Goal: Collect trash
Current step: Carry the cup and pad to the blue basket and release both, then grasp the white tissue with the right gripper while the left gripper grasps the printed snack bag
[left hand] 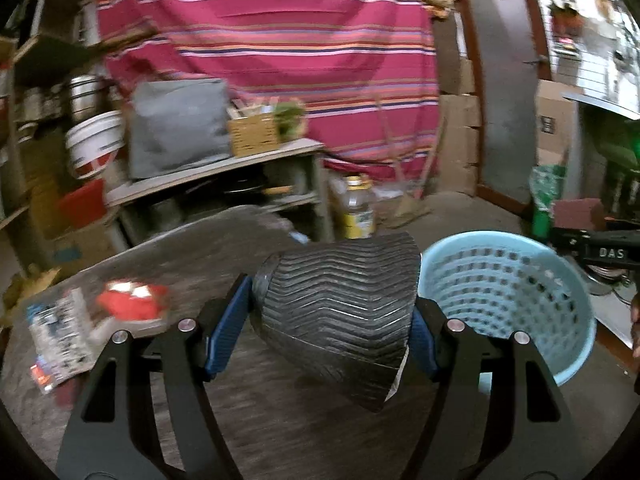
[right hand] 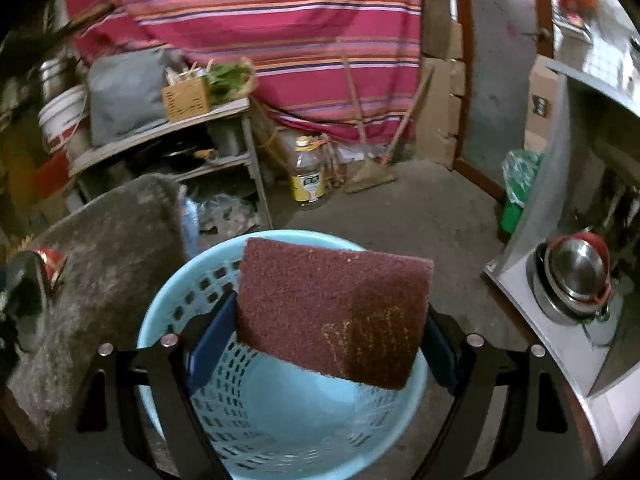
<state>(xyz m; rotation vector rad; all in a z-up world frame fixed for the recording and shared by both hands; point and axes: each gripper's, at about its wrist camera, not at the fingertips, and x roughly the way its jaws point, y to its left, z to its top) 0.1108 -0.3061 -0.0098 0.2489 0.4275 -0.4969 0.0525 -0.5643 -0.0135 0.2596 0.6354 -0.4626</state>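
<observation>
a striped pink cloth (left hand: 280,40) hangs across the back of the room, above a cluttered shelf (left hand: 224,168). a grey desk (left hand: 160,248) spreads to the left, and just beside its edge a light blue perforated basket (right hand: 168,304) stands on the floor. the right claw (right hand: 320,320) hangs over the basket's mouth, clenched on a flat maroon scouring pad (right hand: 332,308), held tilted. the left claw (left hand: 324,320) is over the desk, grasping a black ribbed cup (left hand: 336,312) lying on its side. red wrapper (left hand: 132,300) and printed packet (left hand: 60,328) lie on the desk, blurred.
</observation>
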